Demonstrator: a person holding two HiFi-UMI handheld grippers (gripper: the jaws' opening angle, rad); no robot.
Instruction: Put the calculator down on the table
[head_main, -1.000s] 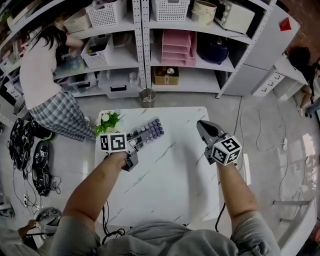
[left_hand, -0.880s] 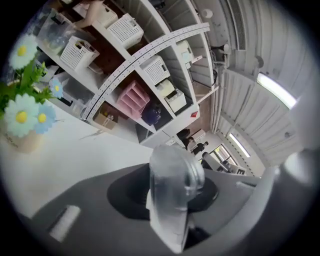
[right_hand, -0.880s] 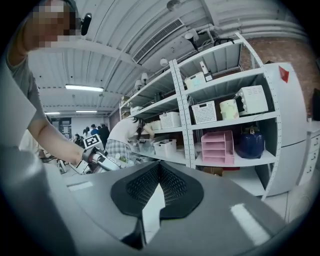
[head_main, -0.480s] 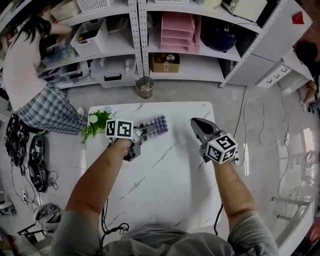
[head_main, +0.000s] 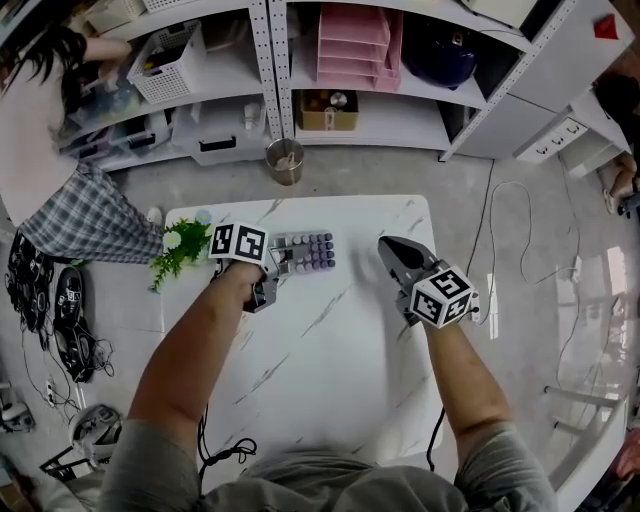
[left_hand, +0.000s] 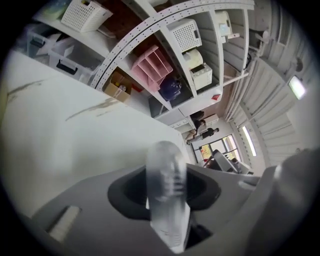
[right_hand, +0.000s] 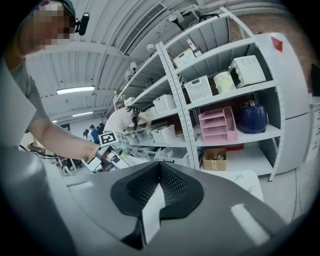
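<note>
Person: at the far left we see a person (head_main: 45, 130) in a plaid skirt bent toward the shelves, with baskets on them.
Shoes: dark shoes (head_main: 70, 310) lie on the floor, left of the table.
Plant: a small green plant (head_main: 180, 250) sits at the table's left edge, just beside our left wrist.
Left gripper: the left gripper (head_main: 278, 264) is low over the far left part of the table. Its jaws are opening, with the calculator's near end between them. In the left gripper view that end looks blurred, while the jaws look sharp.
Left cube: the left cube (head_main: 238, 243) bears black-and-white square markers. We read no letters on them.
Calculator: the calculator (head_main: 312, 253) is near the table's far edge, keys up, in rows of purple keys. It looks flat on the top. The key print is too small for us to read.
Table: the white marbled table (head_main: 340, 350) has grey veins.
Bin: a round metal bin (head_main: 285, 160) stands on the floor just beyond the table.
Shelf: pink trays (head_main: 355, 45) sit above a brown box (head_main: 330, 108), and a dark blue pot (head_main: 440, 60) is to their right.
Right gripper: the right gripper (head_main: 385, 247) is over the table's right side, well apart from the calculator. Its jaws are together with nothing in them.
Right cube: the right cube (head_main: 443, 295) bears the same kind of markers.
Sticker: a red sticker (head_main: 609, 27) is on the white cabinet at the far right. We can make out no writing on it.
</note>
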